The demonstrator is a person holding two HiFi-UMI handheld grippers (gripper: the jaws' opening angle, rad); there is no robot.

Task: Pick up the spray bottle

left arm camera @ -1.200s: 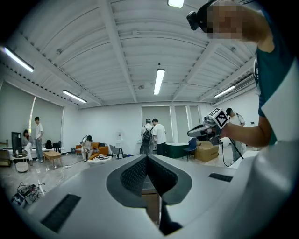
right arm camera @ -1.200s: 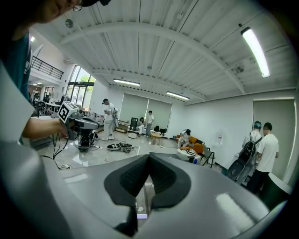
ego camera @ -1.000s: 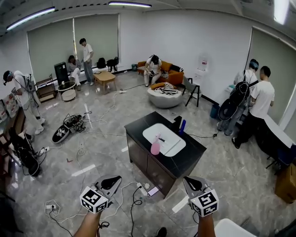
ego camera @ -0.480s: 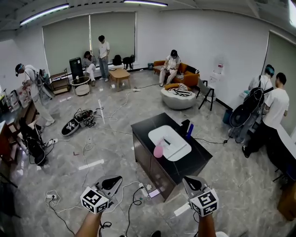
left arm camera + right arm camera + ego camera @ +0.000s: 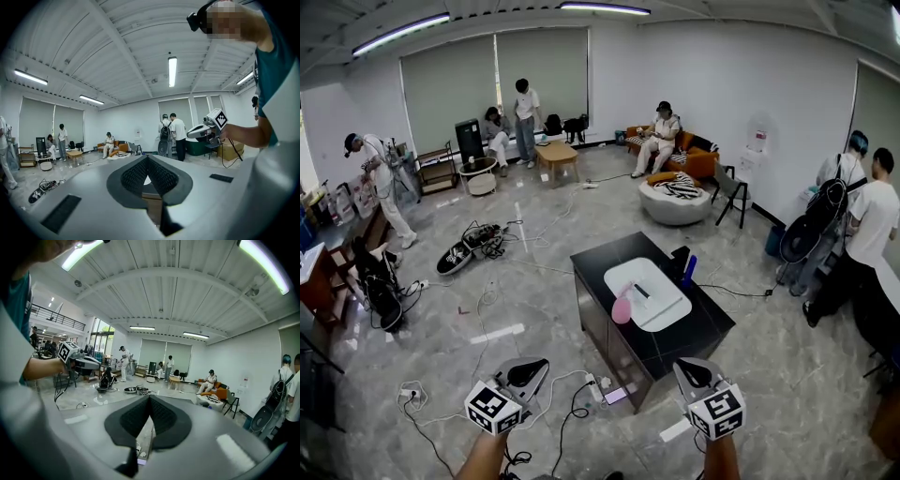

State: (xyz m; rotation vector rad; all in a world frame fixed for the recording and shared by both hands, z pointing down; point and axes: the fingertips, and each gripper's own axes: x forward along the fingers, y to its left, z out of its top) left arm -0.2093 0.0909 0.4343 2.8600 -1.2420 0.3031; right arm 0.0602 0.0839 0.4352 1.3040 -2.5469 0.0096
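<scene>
Head view: the pink bottle [image 5: 622,307] stands on the black table [image 5: 703,328], well ahead of the left gripper [image 5: 528,372] and right gripper [image 5: 694,372]. Left gripper view: fingers [image 5: 135,176] closed together, holding nothing. Right gripper view: fingers [image 5: 165,417] likewise closed, empty

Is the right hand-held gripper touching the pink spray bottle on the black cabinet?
Apart. The head view shows the right hand-held gripper low in the frame, with a stretch of bare black cabinet top between it and the pink spray bottle.

black counter [image 5: 705,330] with white tray [image 5: 671,302], orange sofa [image 5: 701,163] beyond
</scene>
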